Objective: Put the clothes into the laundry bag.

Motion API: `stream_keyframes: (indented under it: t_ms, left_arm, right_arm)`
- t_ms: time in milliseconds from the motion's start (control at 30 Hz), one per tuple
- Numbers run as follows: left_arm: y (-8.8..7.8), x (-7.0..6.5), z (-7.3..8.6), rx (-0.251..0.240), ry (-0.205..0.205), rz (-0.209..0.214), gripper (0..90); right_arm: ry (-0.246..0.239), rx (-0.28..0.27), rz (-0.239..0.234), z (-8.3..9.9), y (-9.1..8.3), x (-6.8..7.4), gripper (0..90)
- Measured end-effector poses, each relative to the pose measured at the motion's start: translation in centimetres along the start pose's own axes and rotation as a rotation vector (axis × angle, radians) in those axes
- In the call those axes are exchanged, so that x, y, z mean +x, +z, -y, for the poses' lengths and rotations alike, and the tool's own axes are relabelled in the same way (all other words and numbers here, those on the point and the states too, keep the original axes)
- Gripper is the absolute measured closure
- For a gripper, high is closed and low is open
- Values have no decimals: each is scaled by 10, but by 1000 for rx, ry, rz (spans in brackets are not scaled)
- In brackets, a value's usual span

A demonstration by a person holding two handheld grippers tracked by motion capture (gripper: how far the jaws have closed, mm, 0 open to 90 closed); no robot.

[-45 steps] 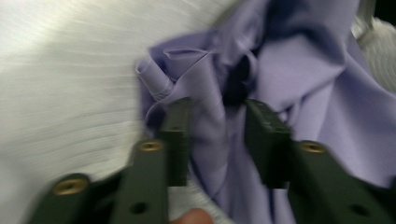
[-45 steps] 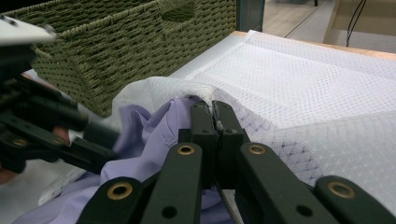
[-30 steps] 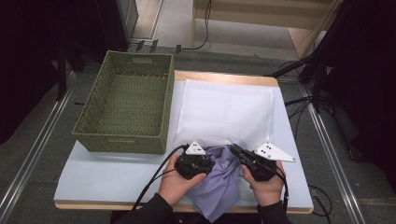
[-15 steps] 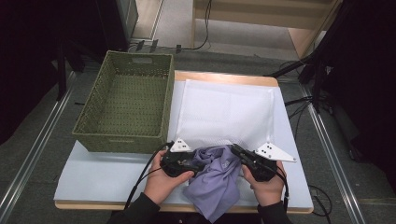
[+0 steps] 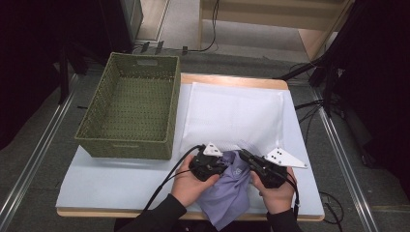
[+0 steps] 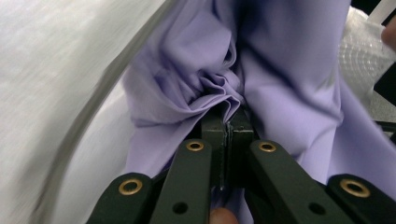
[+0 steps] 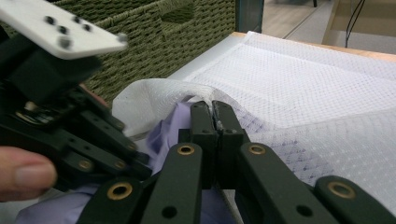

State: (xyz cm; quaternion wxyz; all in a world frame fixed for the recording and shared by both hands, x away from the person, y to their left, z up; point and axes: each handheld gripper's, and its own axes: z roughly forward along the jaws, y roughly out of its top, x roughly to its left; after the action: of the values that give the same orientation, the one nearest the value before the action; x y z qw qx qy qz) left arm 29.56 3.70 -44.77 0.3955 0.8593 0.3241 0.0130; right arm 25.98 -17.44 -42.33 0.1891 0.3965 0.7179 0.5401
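Observation:
A lavender shirt (image 5: 227, 193) lies bunched at the table's front edge, its upper part tucked under the mouth of a white mesh bag (image 5: 232, 116). My left gripper (image 5: 223, 163) has just been closing and is now shut on a gathered fold of the shirt (image 6: 289, 84); the pleats bunch right at its tips (image 6: 227, 122). My right gripper (image 5: 241, 154) is shut on the mesh bag's near edge (image 7: 303, 79), its tips (image 7: 215, 112) pinching the lifted rim above the shirt (image 7: 168, 135). The two grippers sit close together.
A green woven basket (image 5: 128, 111) stands on the table's left half, close beside the mesh bag. The pale table top (image 5: 111, 179) runs bare in front of the basket. Cables trail from both grippers toward the front edge.
The left gripper drew back to the left off the shirt, then came right again and closed on a fold of it. The right gripper has kept still on the bag's edge.

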Motion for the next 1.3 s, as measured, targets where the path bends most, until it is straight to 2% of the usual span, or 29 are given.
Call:
stream_keyframes:
  t_ms: [33, 100, 133, 167, 200, 267, 300, 367, 433, 467, 500, 633, 700, 767, 800, 833, 867, 900, 933, 1000, 1033, 1067, 1100, 1133, 1167, 1200, 1233, 1267, 1300]
  left_arm:
    - [3, -1, -3, 10, 0, -16, 892]
    - [13, 5, -8, 41, -13, -131, 893]
    - [13, 5, -8, 41, -13, -131, 893]
    - [16, 11, -8, 47, -30, -168, 893]
    - [17, 15, -7, 50, -46, -177, 891]
    - [17, 19, -5, 49, -69, -157, 873]
    - [11, 17, -3, 27, -65, -135, 783]
    - [0, 14, -3, -14, -61, -94, 682]
    - [-6, 12, -3, -37, -62, -83, 600]
    - [-18, 8, -4, -98, -57, -25, 549]
    - [-18, 8, -4, -98, -57, -25, 532]
    - [-30, -5, -6, -173, -47, 53, 441]
    - [-20, -17, -8, -158, -15, 90, 379]
    - [-13, -19, -7, -130, -6, 88, 331]
    - [-6, -20, -7, -93, 4, 66, 326]
    - [11, -17, -5, -24, -20, 10, 342]
    - [17, -14, -4, 16, -28, -10, 401]
    - [17, -14, -4, 16, -28, -10, 518]
    - [23, -11, -3, 41, -11, -36, 639]
    - [22, -10, -3, 37, -14, -34, 774]
    - [19, -9, -4, 26, -28, -28, 797]
    - [11, -5, -7, -26, -57, -68, 807]
    - [11, -5, -7, -26, -57, -68, 812]
    - [6, 0, -9, -47, -86, -101, 812]
    - [2, 6, -10, -80, -115, -181, 812]
    - [4, 9, -10, -80, -101, -235, 811]
    - [4, 9, -10, -80, -101, -235, 806]
    - [7, 14, -8, -54, -89, -278, 787]
    - [16, 25, -5, 5, -123, -243, 762]
  right_arm:
    - [1, 0, 1, 0, 0, 1, 899]
    - [2, -3, -1, -1, -1, 1, 899]
    - [2, -3, -1, -1, -1, 1, 899]
    - [0, -4, 0, -1, -2, 1, 899]
    - [-5, -9, 0, -1, -2, 0, 899]
    - [1, -8, -1, -1, -3, 0, 899]
    - [-2, -7, 2, -1, -3, -2, 898]
    - [7, -7, 4, 0, -3, -4, 899]
    - [9, -8, 4, 0, -3, -4, 899]
    - [8, -8, 7, -1, -3, -4, 899]
    - [8, -8, 7, -1, -3, -4, 899]
    - [5, -10, 9, -1, -3, -4, 899]
    - [4, -9, 8, -1, -2, -3, 899]
    - [4, -5, 6, -1, -1, -1, 899]
    - [1, -3, 5, 0, -1, -1, 898]
    - [-1, -3, 4, 0, -1, -1, 899]
    - [-1, -3, 4, 0, -1, -1, 898]
    - [-1, -3, 4, 0, -1, -1, 898]
    - [1, -5, 3, 0, -2, -1, 899]
    - [3, -4, 3, 0, -2, -2, 899]
    - [6, -6, 5, 0, -3, -3, 899]
    - [7, -10, 5, 0, -3, -4, 899]
    - [9, -10, 5, 0, -4, -4, 899]
    - [9, -10, 5, 0, -4, -4, 899]
    - [9, -17, 10, 0, -4, -3, 898]
    - [7, -18, 8, 0, -4, -2, 898]
    - [7, -18, 8, 0, -4, -2, 898]
    - [0, -17, 6, -1, -3, -1, 899]
    - [0, -14, 4, 0, -3, 0, 899]
